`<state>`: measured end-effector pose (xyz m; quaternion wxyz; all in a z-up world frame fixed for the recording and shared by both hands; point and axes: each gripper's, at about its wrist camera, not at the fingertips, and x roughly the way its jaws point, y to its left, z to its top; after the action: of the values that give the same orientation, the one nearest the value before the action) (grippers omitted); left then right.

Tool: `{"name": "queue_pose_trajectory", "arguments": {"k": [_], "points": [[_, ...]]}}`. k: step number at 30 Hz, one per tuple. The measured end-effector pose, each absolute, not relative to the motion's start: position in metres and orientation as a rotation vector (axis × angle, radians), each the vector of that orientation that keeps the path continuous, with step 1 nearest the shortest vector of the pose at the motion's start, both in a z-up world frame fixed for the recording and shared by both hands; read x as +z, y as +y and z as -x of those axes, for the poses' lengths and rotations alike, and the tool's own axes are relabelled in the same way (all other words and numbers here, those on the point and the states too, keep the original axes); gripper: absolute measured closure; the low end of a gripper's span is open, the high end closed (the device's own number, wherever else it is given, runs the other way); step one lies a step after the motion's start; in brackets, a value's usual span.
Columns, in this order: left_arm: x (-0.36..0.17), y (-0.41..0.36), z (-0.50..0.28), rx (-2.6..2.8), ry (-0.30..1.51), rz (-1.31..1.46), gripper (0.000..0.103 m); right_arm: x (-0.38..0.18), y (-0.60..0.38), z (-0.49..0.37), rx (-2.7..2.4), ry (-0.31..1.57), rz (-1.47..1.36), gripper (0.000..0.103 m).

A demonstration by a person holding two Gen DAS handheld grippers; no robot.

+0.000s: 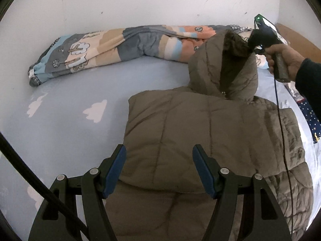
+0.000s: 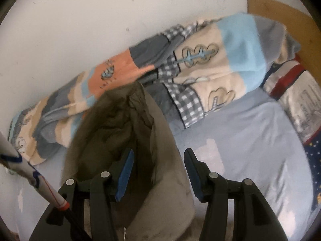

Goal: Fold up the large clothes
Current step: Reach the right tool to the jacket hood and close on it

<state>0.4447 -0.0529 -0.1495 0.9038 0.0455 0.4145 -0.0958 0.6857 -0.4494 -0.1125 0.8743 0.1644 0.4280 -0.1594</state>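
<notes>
Directly below left tool [image 1: 158, 169]: jacket [image 1: 200, 128].

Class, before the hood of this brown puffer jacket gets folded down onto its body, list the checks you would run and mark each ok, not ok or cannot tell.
1. Jacket body lies flat on the blue sheet: ok.
2. Hood is raised off the bed: ok.
3. Right gripper has hold of the hood: cannot tell; in its own view the jaws stand apart around the fabric.
4. Left gripper is free: ok, jaws apart above the jacket.
5. Rolled quilt lies clear of the jacket body: ok.
6. Cable is off the jacket: not ok, it hangs across its right side.
</notes>
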Motion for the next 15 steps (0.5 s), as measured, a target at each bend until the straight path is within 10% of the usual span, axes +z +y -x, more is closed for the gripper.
{"name": "queue_pose_trajectory", "arguments": {"k": [1,15], "points": [[-0.151,-0.053,-0.446,-0.197,0.864,-0.094,0.035,-0.118,-0.449,-0.686,-0.338,0.911,-0.326,0.097],[-0.122,-0.065,-0.436,-0.328,0.833,0.03,0.035,-0.061,-0.402,-0.492,-0.125,0.7,-0.179,0.097]]}}
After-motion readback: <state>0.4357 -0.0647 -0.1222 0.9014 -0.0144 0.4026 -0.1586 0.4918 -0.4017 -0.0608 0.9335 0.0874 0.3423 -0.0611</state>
